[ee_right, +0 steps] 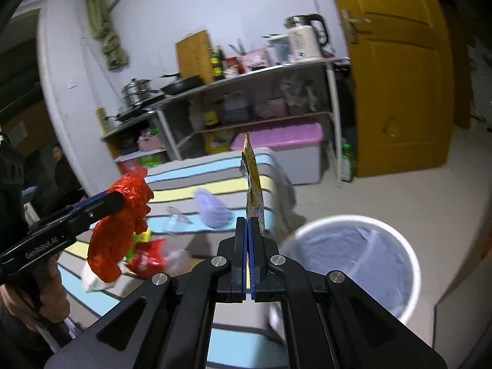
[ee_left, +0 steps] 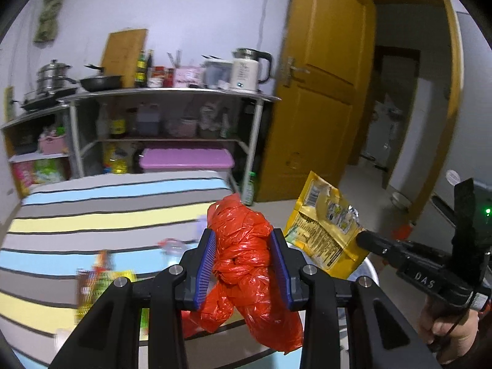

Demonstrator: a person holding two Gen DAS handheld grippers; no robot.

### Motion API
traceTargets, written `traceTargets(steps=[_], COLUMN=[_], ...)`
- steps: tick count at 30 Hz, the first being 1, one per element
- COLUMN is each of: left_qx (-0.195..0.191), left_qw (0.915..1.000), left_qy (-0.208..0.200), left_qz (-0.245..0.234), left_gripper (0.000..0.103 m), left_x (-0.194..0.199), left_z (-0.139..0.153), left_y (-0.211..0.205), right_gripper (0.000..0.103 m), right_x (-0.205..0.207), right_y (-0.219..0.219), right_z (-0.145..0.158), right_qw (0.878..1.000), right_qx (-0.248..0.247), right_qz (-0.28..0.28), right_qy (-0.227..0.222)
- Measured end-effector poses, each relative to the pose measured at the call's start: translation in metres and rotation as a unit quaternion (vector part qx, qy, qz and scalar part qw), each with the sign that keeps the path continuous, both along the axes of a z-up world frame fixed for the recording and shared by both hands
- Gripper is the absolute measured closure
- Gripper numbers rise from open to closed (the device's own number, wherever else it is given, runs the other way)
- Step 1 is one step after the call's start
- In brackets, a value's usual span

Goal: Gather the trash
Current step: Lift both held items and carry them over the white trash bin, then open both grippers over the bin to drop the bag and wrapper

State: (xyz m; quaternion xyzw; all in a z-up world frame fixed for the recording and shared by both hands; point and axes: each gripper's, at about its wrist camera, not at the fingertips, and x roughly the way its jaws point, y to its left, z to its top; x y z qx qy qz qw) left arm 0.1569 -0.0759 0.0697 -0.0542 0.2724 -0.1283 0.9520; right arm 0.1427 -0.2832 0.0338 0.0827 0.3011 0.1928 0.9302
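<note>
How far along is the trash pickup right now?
Done: nothing visibly in the bin yet; its liner looks empty. In hand: the left gripper clamps a crumpled red bag, and the right gripper pinches a yellow snack packet beside the bin. Left: a red wrapper, clear plastic pieces and other scraps on the striped bed.

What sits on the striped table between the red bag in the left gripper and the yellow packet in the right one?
In the right wrist view: a clear plastic piece and a lilac fuzzy item lie on the striped table.
</note>
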Motion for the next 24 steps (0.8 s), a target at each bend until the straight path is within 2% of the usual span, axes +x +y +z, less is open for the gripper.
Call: traceTargets(steps=[13, 22, 24], left_qx=[0.003, 0.009, 0.008], left_qw=[0.9938, 0.9892, 0.9892], left_qy=[0.043, 0.08, 0.081], left_qz=[-0.102, -0.122, -0.121], left_gripper=[0.066, 0.065, 0.065], left_x=[0.032, 0.05, 0.05], left_z=[-0.046, -0.081, -0.083], left_y=[-0.092, -0.113, -0.114], right_gripper=[0.102, 0.101, 0.094], right_x=[0.001, 0.008, 0.009], right_y=[-0.067, -0.086, -0.087], right_z=[-0.041, -0.071, -0.075], right_qw=[0.997, 0.992, 0.991], right_qx=[-0.001, -0.002, -0.005], right_qz=[-0.061, -0.079, -0.082], right_qy=[0.054, 0.097, 0.101])
